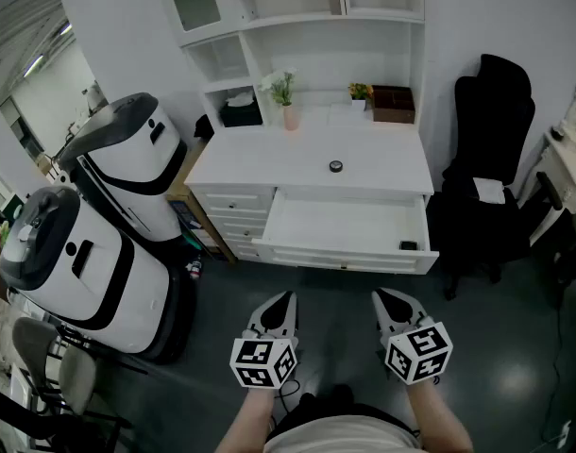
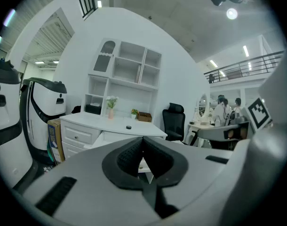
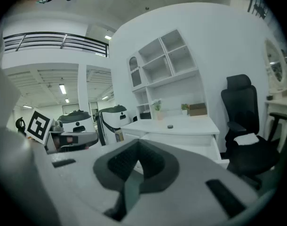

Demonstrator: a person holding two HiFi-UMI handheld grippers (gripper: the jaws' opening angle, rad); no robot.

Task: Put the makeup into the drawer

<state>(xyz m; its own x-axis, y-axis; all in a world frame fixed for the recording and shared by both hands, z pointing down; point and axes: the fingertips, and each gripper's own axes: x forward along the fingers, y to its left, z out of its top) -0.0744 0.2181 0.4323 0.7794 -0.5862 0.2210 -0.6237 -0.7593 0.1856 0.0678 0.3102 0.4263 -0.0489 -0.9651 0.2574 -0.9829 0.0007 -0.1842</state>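
A small round black makeup compact (image 1: pixel 336 166) lies on the white dresser top (image 1: pixel 269 159), behind the drawer (image 1: pixel 345 256), which is pulled out. A small dark item (image 1: pixel 408 245) rests in the drawer's front right corner. My left gripper (image 1: pixel 286 298) and right gripper (image 1: pixel 381 296) hang side by side over the dark floor, well short of the dresser, both pointing toward it. Each has its jaws together with nothing between them. The compact (image 2: pixel 128 127) shows far ahead of the shut jaws in the left gripper view, and the compact (image 3: pixel 170 126) likewise in the right gripper view.
Two large white-and-black machines (image 1: pixel 127 173) (image 1: pixel 71 262) stand left of the dresser. A black office chair (image 1: pixel 486 168) is at its right. A vase with a plant (image 1: pixel 288 102), a small potted plant (image 1: pixel 361 92) and a brown box (image 1: pixel 394 104) sit at the back of the top.
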